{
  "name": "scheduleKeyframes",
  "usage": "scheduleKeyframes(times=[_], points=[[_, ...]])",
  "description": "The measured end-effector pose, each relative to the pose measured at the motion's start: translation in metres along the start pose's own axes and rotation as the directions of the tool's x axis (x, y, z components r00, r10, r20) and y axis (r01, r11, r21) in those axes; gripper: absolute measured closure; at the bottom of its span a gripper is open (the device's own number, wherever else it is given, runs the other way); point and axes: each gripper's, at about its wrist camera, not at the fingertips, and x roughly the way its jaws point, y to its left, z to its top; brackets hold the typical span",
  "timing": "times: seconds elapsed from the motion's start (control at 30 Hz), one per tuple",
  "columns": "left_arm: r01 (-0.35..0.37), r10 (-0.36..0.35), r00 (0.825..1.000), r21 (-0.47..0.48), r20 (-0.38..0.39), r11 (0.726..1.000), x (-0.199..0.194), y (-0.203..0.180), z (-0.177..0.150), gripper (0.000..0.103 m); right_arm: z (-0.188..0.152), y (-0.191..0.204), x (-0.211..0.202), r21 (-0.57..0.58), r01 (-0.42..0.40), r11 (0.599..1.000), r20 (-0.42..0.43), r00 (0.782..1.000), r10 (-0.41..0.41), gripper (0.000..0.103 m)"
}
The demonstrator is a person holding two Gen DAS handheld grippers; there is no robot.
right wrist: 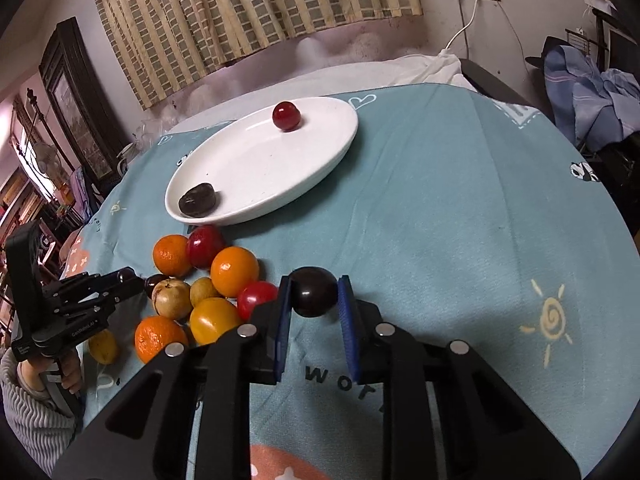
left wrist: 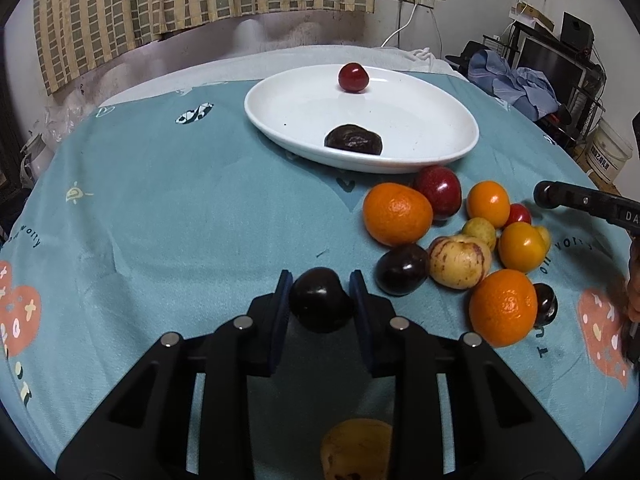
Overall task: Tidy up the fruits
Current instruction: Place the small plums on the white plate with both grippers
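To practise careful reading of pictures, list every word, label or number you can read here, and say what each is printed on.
"GenRobot.AI": on the side of the left gripper.
"DA": on the right gripper, with the rest cut off at the frame edge.
"wor": on the tablecloth, with the rest hidden behind a finger.
Other tablecloth lettering: too distorted to read.
Bucket label: too blurred to read.
Small print under "GenRobot.AI": too small to read.

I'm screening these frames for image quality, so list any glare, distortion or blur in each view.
Left wrist view: strong fisheye bending, dark vignette corners; glare spots on the dark plum in the left tongs and on the white plate; the yellowish fruit at the bottom is blurred. Right wrist view: same bending; highlight on the dark plum between the right tongs; soft shadows only.
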Motion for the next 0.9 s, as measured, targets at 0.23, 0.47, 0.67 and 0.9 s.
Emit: scheduleKeyframes(times=[0.23,0.47,0.67,0.9], points=[[0.014,-0.013,0.999,-0.016,0.044,1.000,-0.014,0.001,0.010,0.073,0.005,-0.006,-0.010,0.050,-0.055,0.997,0.025,0.998,0.054,0.080],[0.017,-0.012,0.998,-0.061,0.069,0.998,-0.015,0.006,0.051,0.073,0.032,0.008,-0.005,0.062,-0.087,0.994,0.035,0.996,0.085,0.080],[0.013,-0.009,0.998,-0.061,0.070,0.998,0.010,0.000,0.092,0.073,0.073,0.036,0.031,0.042,-0.111,0.993,0.021,0.994,0.110,0.080],[0.027,-0.024,0.999,-0.070,0.045,0.997,0.054,-0.003,0.121,0.073,0.085,0.037,0.075,0.068,-0.123,0.990,-0.017,0.992,0.124,0.078]])
